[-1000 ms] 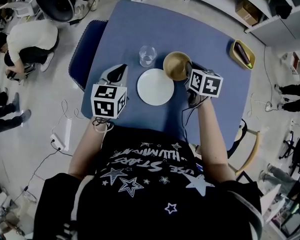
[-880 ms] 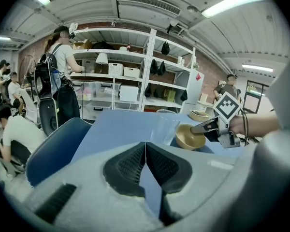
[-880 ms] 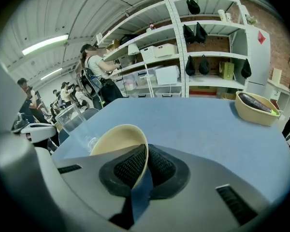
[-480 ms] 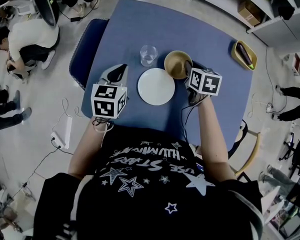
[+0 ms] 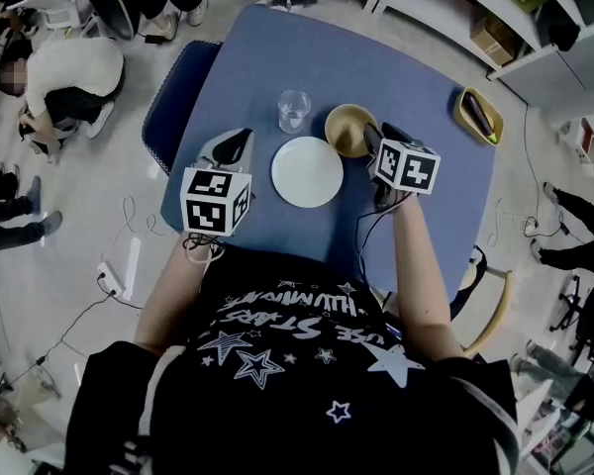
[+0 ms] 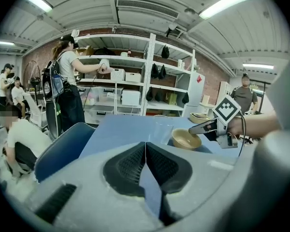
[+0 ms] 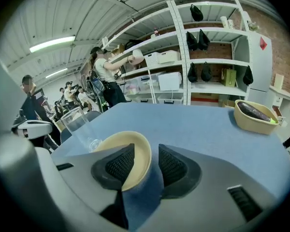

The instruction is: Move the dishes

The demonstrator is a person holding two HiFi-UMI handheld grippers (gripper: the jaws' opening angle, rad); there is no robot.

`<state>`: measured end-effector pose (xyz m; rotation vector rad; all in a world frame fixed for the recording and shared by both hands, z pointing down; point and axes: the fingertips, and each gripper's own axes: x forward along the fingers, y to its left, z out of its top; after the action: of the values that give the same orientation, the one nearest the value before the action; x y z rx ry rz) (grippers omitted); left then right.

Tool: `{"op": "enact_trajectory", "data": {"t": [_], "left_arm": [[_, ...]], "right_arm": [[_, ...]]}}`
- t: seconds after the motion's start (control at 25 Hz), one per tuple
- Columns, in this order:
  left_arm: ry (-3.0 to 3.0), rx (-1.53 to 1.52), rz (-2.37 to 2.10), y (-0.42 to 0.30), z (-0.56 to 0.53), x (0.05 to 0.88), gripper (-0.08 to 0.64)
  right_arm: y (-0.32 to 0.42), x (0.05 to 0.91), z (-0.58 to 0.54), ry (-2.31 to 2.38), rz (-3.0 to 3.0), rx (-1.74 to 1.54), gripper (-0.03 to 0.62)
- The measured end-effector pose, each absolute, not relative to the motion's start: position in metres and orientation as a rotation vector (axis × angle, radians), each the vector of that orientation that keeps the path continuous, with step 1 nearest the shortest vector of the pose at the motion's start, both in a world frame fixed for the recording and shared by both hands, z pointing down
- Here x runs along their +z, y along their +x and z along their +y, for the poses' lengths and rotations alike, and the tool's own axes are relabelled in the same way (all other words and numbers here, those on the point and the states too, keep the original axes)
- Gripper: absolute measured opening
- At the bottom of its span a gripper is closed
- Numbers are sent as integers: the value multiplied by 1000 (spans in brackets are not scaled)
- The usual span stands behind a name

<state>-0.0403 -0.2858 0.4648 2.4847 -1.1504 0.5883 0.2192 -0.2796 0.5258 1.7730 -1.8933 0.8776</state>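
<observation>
- Right, the right gripper (image 7: 146, 167) is down at the tan bowl (image 7: 135, 151), and its fingers (image 7: 174, 168) have just been opening, so they now stand at a middling gap.
- The bowl's near rim sits between them, with one finger inside the bowl and the other outside. A sliver of blue shows between the outer pad and the rim, so there is no squeeze on it.
- The bowl stands upright on the blue worktop (image 5: 396, 67), just past the white plate (image 5: 308, 171) and a touch to its right in the head view.
- A clear glass (image 5: 293, 110) stands upright just left of the bowl, close but apart from it.
- The plate lies flat mid-worktop, between the two grippers.
- Over on the other side, the left gripper (image 6: 145, 163) hangs over the near left part of the worktop, its fingers pressed together tip to tip with nothing in them.
- Its own camera looks across at the bowl, with the right gripper's tips at the rim.
- At the far right corner of the worktop sits a yellow tray (image 5: 464, 105) with something dark lying in it, well apart from the rest.
- A blue chair (image 5: 173, 92) stands at the worktop's left side.
- In the background, a person (image 6: 70, 81) stands at the white shelves (image 6: 130, 81).
</observation>
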Motion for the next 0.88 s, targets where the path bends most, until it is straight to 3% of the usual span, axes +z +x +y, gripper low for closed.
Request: {"op": "enact_trajectory", "data": {"t": [0.44, 0.88], "left_arm": [[2502, 517, -1257, -39, -252, 436, 21], [2390, 452, -1446, -32, -166, 431, 21]], "right_arm": [[207, 471, -264, 1743, -2058, 684, 155], [185, 444, -210, 1533, -2276, 545, 56]]}}
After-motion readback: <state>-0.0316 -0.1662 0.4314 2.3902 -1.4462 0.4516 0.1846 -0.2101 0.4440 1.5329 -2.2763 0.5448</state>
